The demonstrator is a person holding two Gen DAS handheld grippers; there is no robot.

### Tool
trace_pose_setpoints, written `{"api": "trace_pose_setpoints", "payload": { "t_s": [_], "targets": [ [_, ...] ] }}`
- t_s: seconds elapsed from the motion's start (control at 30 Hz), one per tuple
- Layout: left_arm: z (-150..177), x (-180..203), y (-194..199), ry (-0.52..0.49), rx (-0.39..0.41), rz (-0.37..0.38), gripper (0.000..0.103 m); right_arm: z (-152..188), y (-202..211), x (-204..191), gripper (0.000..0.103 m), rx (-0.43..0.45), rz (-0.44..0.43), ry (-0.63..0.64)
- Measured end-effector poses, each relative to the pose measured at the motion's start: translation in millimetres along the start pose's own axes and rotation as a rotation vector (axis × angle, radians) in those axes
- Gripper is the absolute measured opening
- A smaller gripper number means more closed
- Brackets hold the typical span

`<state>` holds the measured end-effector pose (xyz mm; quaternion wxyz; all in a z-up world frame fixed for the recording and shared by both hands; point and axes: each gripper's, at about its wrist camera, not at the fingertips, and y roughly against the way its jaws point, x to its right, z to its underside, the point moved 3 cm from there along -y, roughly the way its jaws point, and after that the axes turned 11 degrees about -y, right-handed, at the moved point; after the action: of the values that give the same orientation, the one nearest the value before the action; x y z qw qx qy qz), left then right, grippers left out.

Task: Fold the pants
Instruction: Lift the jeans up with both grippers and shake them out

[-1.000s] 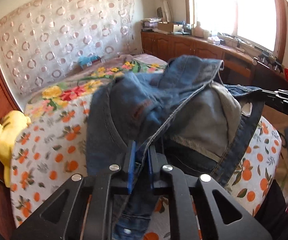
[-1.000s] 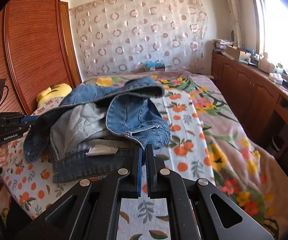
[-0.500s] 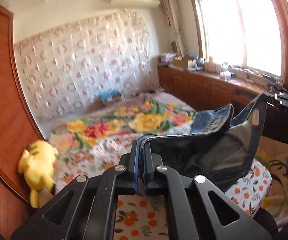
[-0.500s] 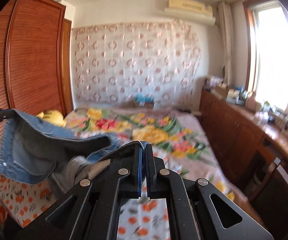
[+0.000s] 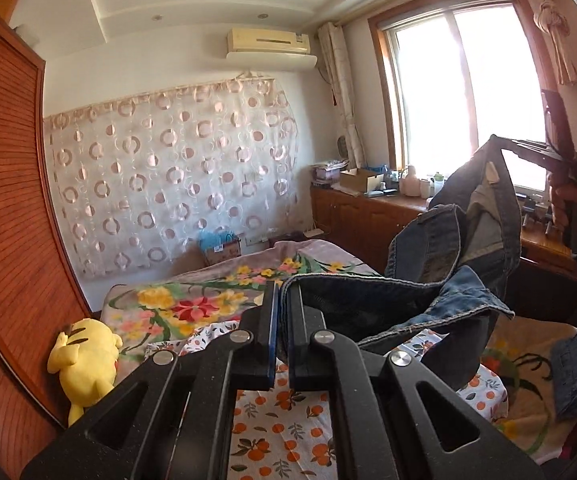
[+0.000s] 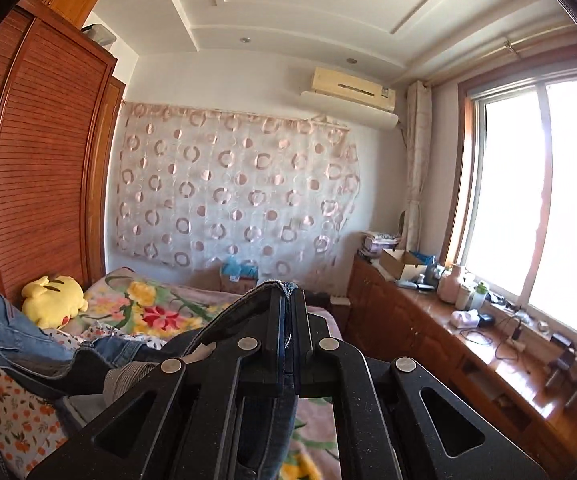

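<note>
Much of the denim pants [image 5: 440, 276] is hard to follow: in the left wrist view the fabric sags in crumpled folds between two held points, and the legs drop out of sight below the black gripper frame. The left gripper [image 5: 281, 300] is clamped on a stitched edge of the pants, its blue-lined fingers pressed together with only the thin hem between them. The right gripper [image 6: 287, 300] is likewise clamped on a bunched, frayed fold of the denim, which drapes over its fingers and hangs down behind them, hiding what lies beneath. The pants are held up in the air above the bed [image 5: 288, 436], with pale inner lining and a white label showing (the garment looks partly inside out). The bed carries a smooth white sheet printed with oranges and a plush blanket [image 5: 192, 300] with large flowers. A soft yellow plush toy [image 5: 84, 360] lies against the ribbed wooden wardrobe [image 6: 36, 184]. The window [image 6: 544, 208] glares white, washing out anything outside.
</note>
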<state>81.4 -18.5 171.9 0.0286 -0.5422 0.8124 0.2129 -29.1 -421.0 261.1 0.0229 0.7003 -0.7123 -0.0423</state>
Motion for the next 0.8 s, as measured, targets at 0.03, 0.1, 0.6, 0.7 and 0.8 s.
{"api": "trace_pose_setpoints", "payload": {
  "t_s": [0.03,0.1,0.6,0.7,0.8],
  "targets": [
    [9.4,-2.1,2.9,0.012,-0.007,0.009,0.004,2.4,0.0,-6.8,0.002,-0.004,-0.005,0.008],
    [24.9,-1.8,1.7,0.024,-0.031,0.014,0.004,26.3,-14.2,-25.0,0.002,-0.027,-0.027,0.024],
    [178.5,31.6,-47.0,0.124,-0.310,0.100,0.005,192.3,-106.3,-68.7,0.002,-0.346,-0.126,0.098],
    [158.5,37.4,-45.3,0.097,-0.280,0.110,0.005,168.8,-102.0,-41.7,0.002,-0.338,-0.108,0.058],
    [119.0,40.9,-44.5,0.052,-0.223,0.111,0.004,134.5,-107.7,-24.2,0.002,-0.303,-0.070,0.054]
  ]
}}
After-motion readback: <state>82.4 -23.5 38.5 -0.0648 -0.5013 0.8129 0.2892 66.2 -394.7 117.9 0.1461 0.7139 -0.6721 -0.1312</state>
